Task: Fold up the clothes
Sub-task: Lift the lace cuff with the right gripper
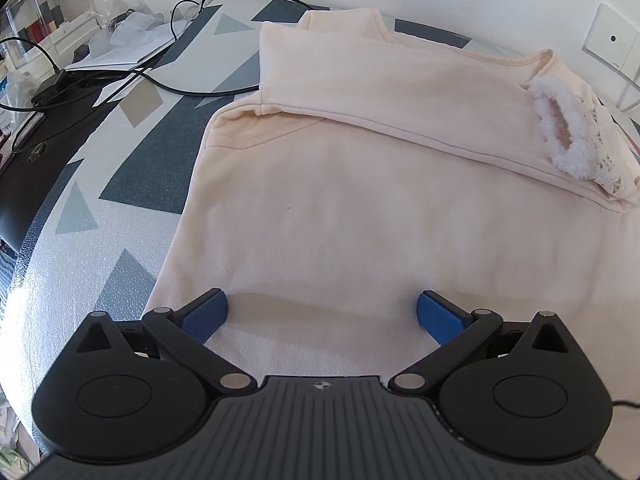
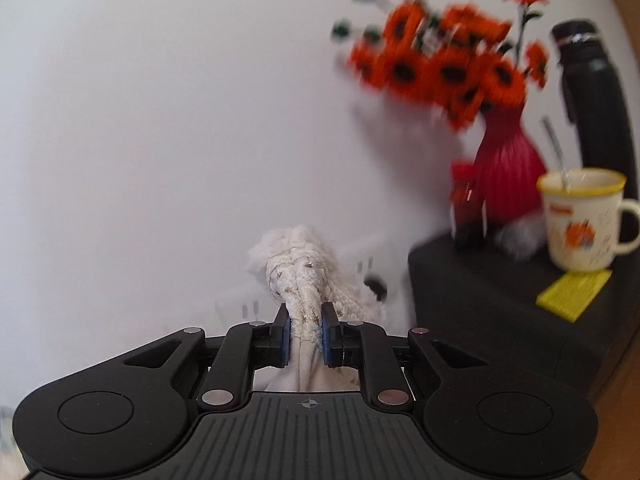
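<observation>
Left wrist view: pale peach top (image 1: 340, 208) spread flat on a bed cover (image 1: 120, 184) printed with grey and dark triangles. One sleeve (image 1: 400, 92) folded across the chest, running from the left shoulder towards the right, its fluffy white cuff (image 1: 560, 128) lying at the right edge of the garment. Collar at the far end, near the wall. Left gripper (image 1: 322, 316) poised over the near hem, jaws spread wide, blue pads (image 1: 206, 314) well apart on either side, nothing pinched between them; cannot tell whether the pads touch the fabric. To the far left, black cables (image 1: 120, 76) looping over the cover, loose white papers (image 1: 132, 48) beside them and a clear plastic box (image 1: 44, 4) behind.

Right wrist view: right gripper (image 2: 306, 334) clamped narrow on a bunched piece of cream fabric (image 2: 300, 280) with a white fluffy edge and a knitted, gold-flecked trim, lifted in front of a plain white wall. Fabric squeezed between both blue pads and hanging down behind them. Right of it, a black shelf (image 2: 480, 300) bearing a red ribbed vase (image 2: 508, 168) full of orange flowers (image 2: 444, 64), a small red-lidded jar (image 2: 466, 208) just beside the vase, a cream mug (image 2: 580, 220) with a yellow rim and a spoon inside, a yellow sticky-note pad (image 2: 574, 290) near the mug, and a tall black flask (image 2: 596, 100) at the back. Whole background blurred.
</observation>
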`<control>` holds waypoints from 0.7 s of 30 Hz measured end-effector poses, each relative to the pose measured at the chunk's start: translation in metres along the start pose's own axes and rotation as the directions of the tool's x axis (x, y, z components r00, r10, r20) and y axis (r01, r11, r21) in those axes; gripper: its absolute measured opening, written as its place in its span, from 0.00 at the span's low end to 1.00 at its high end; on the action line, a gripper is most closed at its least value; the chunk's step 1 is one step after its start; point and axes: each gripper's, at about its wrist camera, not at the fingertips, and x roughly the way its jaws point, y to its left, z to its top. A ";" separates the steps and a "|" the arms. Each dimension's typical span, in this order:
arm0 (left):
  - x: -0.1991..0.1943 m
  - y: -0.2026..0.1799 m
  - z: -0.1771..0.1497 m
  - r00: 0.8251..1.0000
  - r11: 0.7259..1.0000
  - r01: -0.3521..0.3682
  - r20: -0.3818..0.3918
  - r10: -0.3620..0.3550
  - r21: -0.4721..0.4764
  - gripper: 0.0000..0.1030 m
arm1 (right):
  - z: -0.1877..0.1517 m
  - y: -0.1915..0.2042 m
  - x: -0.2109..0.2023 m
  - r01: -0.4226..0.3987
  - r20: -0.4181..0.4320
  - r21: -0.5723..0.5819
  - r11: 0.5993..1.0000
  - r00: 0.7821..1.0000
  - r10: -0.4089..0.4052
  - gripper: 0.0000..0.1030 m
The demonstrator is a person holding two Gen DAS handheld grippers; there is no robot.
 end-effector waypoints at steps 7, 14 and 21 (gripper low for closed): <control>-0.001 -0.001 -0.001 1.000 1.000 -0.001 0.009 0.001 0.000 1.00 | -0.077 -0.014 0.016 0.074 -0.272 0.000 0.997 0.960 -0.071 0.15; -0.002 -0.001 -0.004 1.000 1.000 -0.001 0.026 0.001 -0.001 1.00 | -0.105 -0.053 -0.006 0.208 -0.295 0.036 0.977 0.937 -0.188 0.36; -0.003 -0.001 -0.004 1.000 1.000 -0.001 0.031 0.001 0.000 1.00 | -0.097 -0.089 -0.026 0.488 -0.261 0.173 0.856 0.860 -0.438 0.49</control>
